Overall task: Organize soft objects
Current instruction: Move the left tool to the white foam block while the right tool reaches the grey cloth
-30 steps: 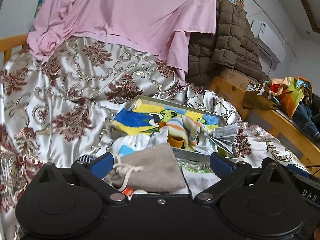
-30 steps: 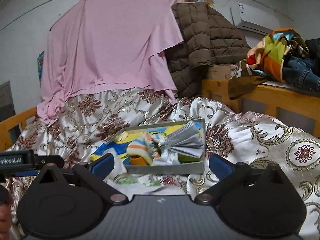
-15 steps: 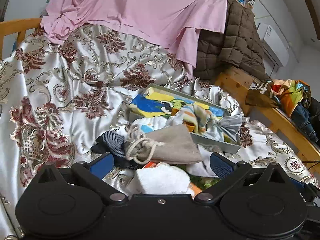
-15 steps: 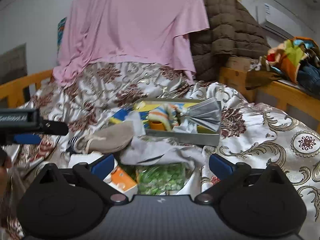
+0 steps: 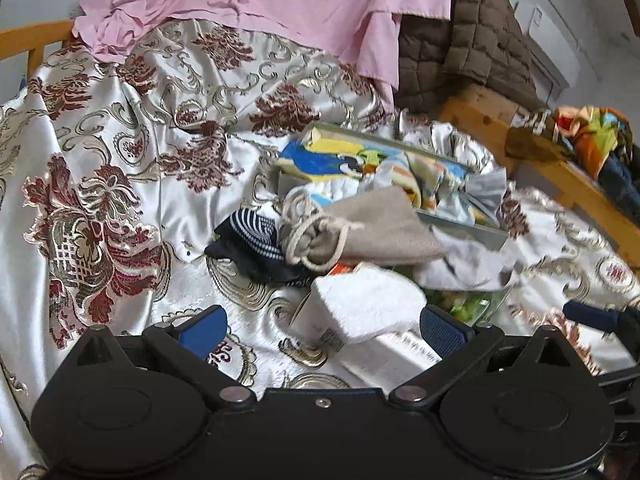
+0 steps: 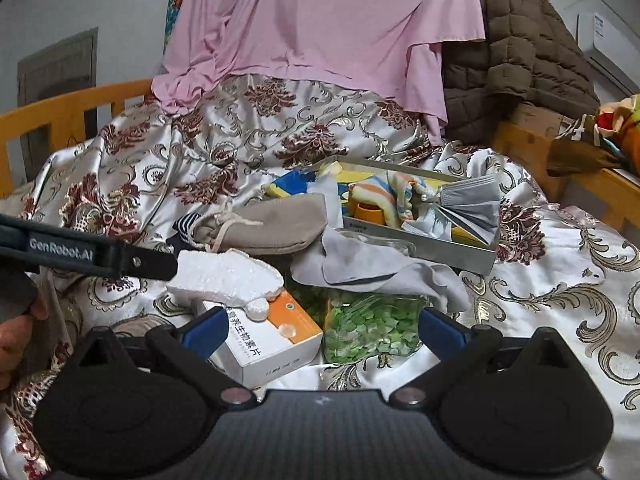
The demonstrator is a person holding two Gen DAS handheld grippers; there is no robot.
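Left gripper [image 5: 322,326] spread wide, empty, nosing at the white foam block [image 6: 226,276]. Beside it the drawstring pouch [image 6: 264,226] drapes toward the grey tray [image 6: 420,246]. Right gripper [image 6: 320,332] gapes empty over the green-filled bag [image 6: 370,328]; a careless pinch probably snags the grey cloth [image 6: 372,266] too.

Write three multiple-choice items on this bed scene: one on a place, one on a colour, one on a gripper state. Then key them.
1. Where does the white foam block lie?
A. inside the grey tray
B. on the white-and-orange box
C. on the pink sheet

2. What colour is the drawstring pouch?
A. beige
B. green
C. red

3. How stands the right gripper?
A. shut on the pouch
B. shut on nothing
C. open, holding nothing

Key: 1 B, the block overlaps the box's near end. 2 A, its cloth is plainly beige. 3 C, the blue pads sit wide apart with nothing clamped.
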